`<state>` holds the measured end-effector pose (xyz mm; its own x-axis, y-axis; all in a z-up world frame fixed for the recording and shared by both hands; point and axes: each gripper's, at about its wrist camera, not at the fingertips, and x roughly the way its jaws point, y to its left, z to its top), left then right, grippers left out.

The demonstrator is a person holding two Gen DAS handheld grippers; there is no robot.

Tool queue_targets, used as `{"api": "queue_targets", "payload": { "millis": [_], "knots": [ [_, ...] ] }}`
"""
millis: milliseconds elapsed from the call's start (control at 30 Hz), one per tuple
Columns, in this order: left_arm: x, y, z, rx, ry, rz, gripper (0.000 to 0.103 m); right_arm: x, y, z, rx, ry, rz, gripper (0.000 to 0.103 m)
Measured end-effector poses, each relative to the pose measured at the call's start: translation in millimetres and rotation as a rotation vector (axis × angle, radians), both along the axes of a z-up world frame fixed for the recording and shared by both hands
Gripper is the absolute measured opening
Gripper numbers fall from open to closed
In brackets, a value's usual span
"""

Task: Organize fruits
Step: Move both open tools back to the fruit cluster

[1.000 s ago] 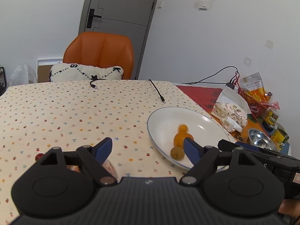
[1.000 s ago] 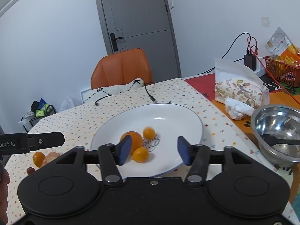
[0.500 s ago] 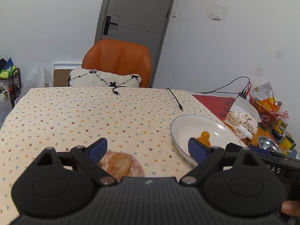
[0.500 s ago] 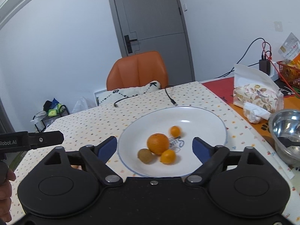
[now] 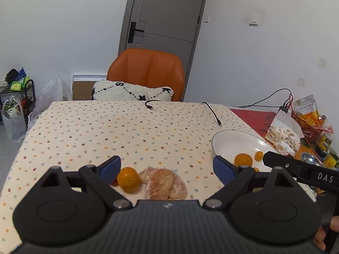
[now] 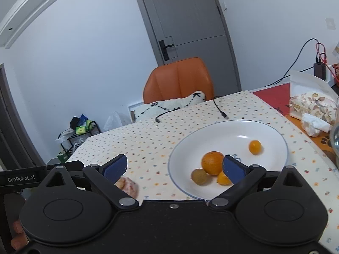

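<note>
A white plate (image 6: 273,131) on the dotted tablecloth holds a large orange (image 6: 212,162), a kiwi (image 6: 199,176) and two small oranges (image 6: 255,147). The plate also shows in the left wrist view (image 5: 231,139). My left gripper (image 5: 167,167) is open and empty, above a small orange (image 5: 128,179) and a peeled citrus (image 5: 163,183) lying on the cloth between its fingers. My right gripper (image 6: 175,167) is open and empty, over the plate's left rim. The peeled citrus (image 6: 127,185) sits by its left finger.
An orange chair (image 5: 146,72) with a white cushion (image 5: 131,91) stands at the table's far edge. Two black cables (image 5: 211,112) lie on the cloth. A tissue pack (image 6: 311,105), a steel bowl (image 5: 309,158), cans and a red basket crowd the right side.
Both grippers have drawn back and swung left. The small orange and peeled citrus now sit between my left fingers. The plate has shifted right in both views. My right gripper opened wider.
</note>
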<state>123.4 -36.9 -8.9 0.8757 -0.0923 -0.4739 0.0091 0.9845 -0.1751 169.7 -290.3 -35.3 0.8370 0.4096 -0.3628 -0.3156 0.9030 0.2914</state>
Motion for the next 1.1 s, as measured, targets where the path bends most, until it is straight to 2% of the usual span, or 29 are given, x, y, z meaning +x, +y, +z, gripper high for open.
{"api": "queue_targets", "payload": {
  "millis": [433, 833, 933, 1033, 1100],
  "knots": [
    [-10.3, 33.5, -9.2, 0.005, 0.036, 0.076, 0.093, 4.9, 21.9, -6.2, 0.000, 0.014, 0.069, 0.099],
    [-16.4, 53.7, -26.3, -0.021, 0.052, 0.122, 0.092, 7.4, 43.4, -15.1, -0.009, 0.029, 0.140, 0.098],
    [-15.9, 57.6, -31.4, -0.032, 0.055, 0.130, 0.091, 8.1, 50.2, -17.8, -0.015, 0.045, 0.160, 0.093],
    [-15.0, 61.5, -36.2, -0.047, 0.057, 0.134, 0.089, 8.9, 57.3, -19.7, -0.023, 0.058, 0.176, 0.084],
    [-13.9, 62.9, -39.4, -0.051, 0.060, 0.133, 0.085, 9.3, 62.1, -20.5, -0.029, 0.067, 0.183, 0.078]
  ]
}}
